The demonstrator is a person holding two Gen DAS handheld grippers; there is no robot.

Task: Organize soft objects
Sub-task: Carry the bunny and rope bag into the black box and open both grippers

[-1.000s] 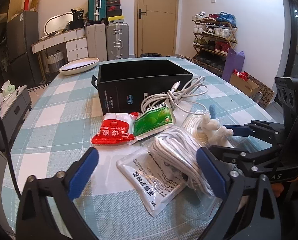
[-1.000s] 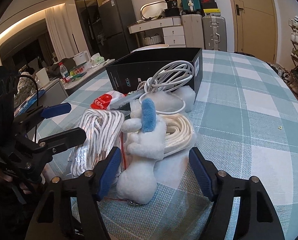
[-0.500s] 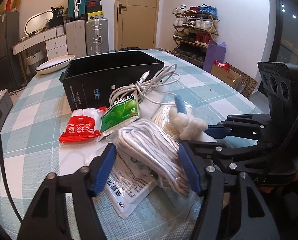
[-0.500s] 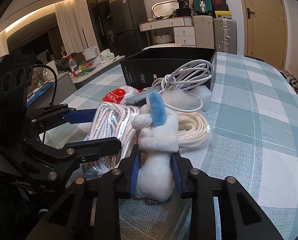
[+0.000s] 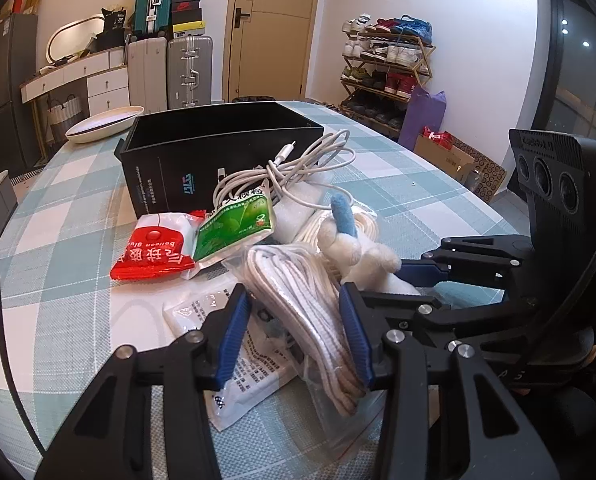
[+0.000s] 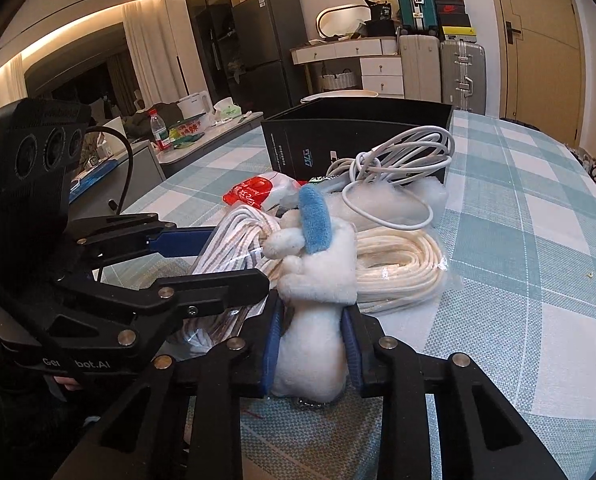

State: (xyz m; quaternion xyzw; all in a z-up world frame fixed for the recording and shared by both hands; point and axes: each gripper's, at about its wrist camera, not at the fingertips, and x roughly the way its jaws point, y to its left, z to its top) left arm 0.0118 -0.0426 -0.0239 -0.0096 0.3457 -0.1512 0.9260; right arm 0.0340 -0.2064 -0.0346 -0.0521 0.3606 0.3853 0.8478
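Right wrist view: teal-and-white checked tablecloth [image 6: 537, 208], then open black cardboard box [image 6: 357, 136] marked with a stylised white logo, then the pile before it. Right gripper [image 6: 311, 354] clamped on white plush toy with blue ear [image 6: 321, 276], low on its body. Soft, light, squashy; likely best held mid-body. Left gripper [image 5: 296, 334] narrowed around clear-bagged white striped cord bundle [image 5: 301, 312], contact unclear. Red packet [image 5: 156, 252] reads "balloon".
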